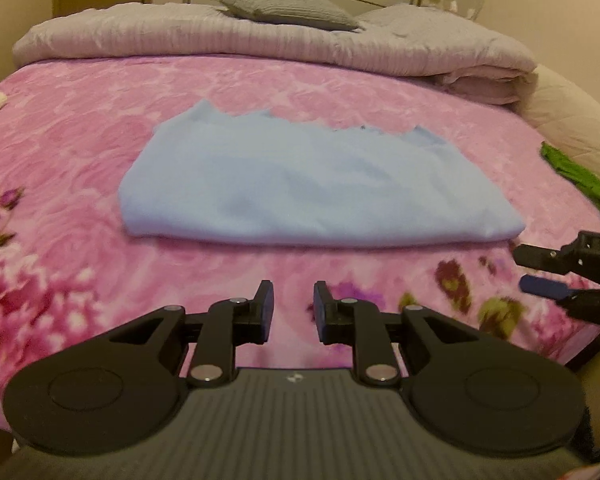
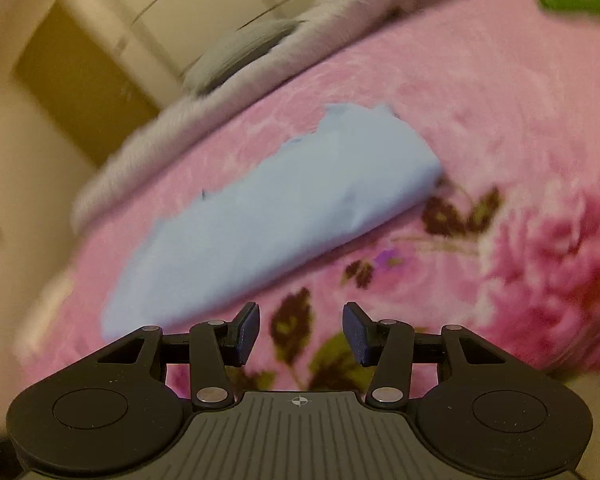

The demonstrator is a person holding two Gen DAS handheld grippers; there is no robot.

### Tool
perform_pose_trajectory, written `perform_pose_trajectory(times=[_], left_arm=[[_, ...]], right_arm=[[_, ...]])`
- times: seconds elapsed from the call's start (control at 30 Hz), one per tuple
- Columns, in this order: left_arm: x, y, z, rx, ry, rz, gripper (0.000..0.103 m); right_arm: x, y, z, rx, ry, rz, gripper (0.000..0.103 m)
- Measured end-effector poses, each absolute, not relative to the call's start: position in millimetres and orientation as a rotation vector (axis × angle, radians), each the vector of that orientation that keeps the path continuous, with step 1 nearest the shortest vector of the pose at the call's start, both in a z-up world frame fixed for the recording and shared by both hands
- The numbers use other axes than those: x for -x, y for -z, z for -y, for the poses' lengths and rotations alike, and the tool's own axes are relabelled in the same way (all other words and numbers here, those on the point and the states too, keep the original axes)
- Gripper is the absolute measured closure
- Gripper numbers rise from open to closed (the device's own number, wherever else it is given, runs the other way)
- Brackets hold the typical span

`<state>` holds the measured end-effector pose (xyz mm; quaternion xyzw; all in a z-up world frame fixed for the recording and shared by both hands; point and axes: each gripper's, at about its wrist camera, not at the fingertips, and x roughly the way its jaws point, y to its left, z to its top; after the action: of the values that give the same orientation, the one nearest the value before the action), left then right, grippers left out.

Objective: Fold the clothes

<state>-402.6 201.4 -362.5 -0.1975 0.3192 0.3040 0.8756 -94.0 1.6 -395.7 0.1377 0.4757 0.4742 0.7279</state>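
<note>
Hand-held grippers (image 1: 293, 308) short of shirt's (image 1: 308, 188) edge

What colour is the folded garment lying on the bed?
Plain light blue, with no pattern; the folded garment shows best in the left wrist view.

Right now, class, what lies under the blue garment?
The blue garment lies folded on the pink floral blanket, which shows all around it. Whatever sits directly beneath the garment is covered.
</note>
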Motion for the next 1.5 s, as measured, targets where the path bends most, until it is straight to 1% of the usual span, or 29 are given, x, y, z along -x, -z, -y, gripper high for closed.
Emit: perform_pose_trajectory(times=[0.07,0.2,0.4,0.63,0.8,0.9,1.07,1.1,1.17,1.2,1.23,1.3,1.33,1.43,1.5], left_arm=[[393,362,-206,0.403,-0.607,-0.655,0.085],[368,363,-216,0.388,-0.563,-0.646,0.085],[327,373,-235,0.361,-0.522,-0.652,0.085],[299,387,-257,0.359,-0.505,-0.666,0.085],[282,408,-265,0.329,-0.484,-0.723,0.085],[281,406,-267,0.317,-0.48,-0.729,0.086],[298,396,-276,0.372,-0.496,-0.683,0.086],[302,395,-278,0.382,-0.501,-0.676,0.086],[311,396,-285,0.413,-0.521,-0.67,0.086],[316,397,-290,0.432,-0.533,-0.668,0.086],[322,397,-295,0.452,-0.541,-0.661,0.086],[336,396,-303,0.5,-0.551,-0.637,0.087],[343,395,-307,0.527,-0.554,-0.622,0.087],[362,391,-319,0.601,-0.559,-0.576,0.087],[372,390,-326,0.648,-0.564,-0.548,0.087]], right_arm=[[75,406,3,-0.43,-1.014,-1.113,0.054],[43,421,4,-0.603,-0.924,-1.18,0.054],[10,436,-6,-0.72,-0.83,-1.219,0.054],[-12,440,-15,-0.764,-0.788,-1.182,0.054],[-19,444,-19,-0.788,-0.754,-1.144,0.054],[-21,446,-26,-0.778,-0.748,-1.128,0.054],[-23,446,-34,-0.757,-0.756,-1.107,0.055],[-23,446,-37,-0.731,-0.763,-1.098,0.055],[-23,443,-43,-0.66,-0.772,-1.076,0.073],[-22,441,-46,-0.614,-0.773,-1.064,0.076],[-21,439,-50,-0.568,-0.774,-1.051,0.082],[-13,424,-63,-0.422,-0.795,-0.977,0.085],[-4,409,-74,-0.309,-0.817,-0.895,0.085],[45,371,-112,0.036,-0.914,-0.589,0.087],[87,356,-138,0.244,-1.02,-0.377,0.087]])
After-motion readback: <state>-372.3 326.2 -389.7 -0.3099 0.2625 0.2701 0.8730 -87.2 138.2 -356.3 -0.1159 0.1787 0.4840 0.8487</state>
